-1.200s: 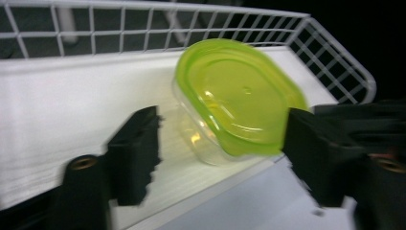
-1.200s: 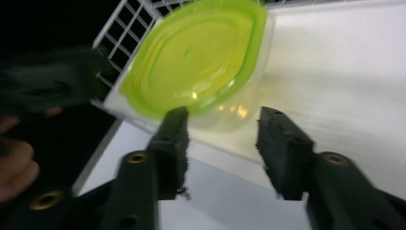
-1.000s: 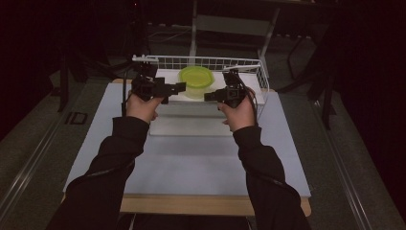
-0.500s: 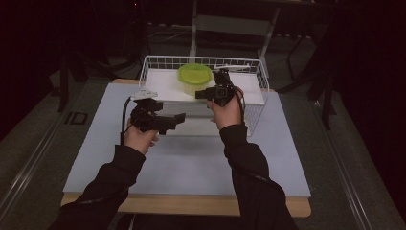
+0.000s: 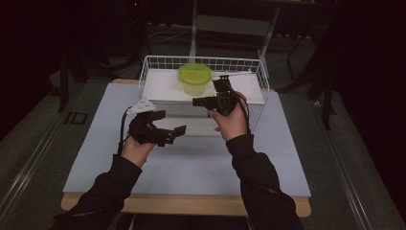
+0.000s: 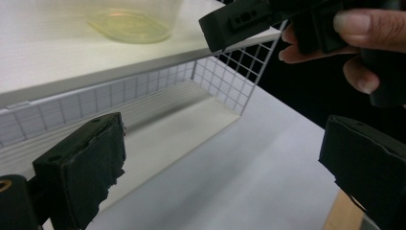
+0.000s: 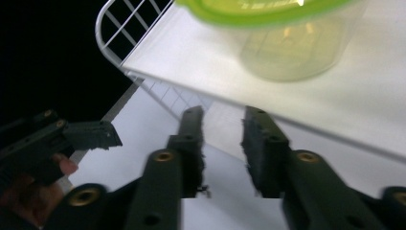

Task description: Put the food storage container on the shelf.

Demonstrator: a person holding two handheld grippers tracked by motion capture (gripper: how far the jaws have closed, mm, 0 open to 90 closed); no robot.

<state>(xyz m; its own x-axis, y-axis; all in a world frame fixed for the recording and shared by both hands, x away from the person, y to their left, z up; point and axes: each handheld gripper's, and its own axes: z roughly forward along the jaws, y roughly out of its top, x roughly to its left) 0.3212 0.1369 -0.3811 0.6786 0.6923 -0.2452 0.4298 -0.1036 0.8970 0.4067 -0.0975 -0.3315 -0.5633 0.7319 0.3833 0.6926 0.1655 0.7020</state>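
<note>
Clearance around wire basket [image 5: 256, 76]

Tabletop [image 5: 191, 163] in front of it bare; lidded container [image 5: 195, 79] on its white shelf [image 5: 158, 86]; wire walls enclose the sides.

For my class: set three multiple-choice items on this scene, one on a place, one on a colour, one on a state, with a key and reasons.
1. Where does the container stand?
A on the shelf in the wire basket
B on the floor
C in a hand

2. What colour is its lid?
A red
B lime green
C black

3. How do the left gripper jaws stand?
A wide apart, nothing between them
B shut on the lid
C shut on a cable

Key: 1 A, it rests on the white shelf; 2 B, bright green rim; 3 A, the table shows between the pads.
</note>
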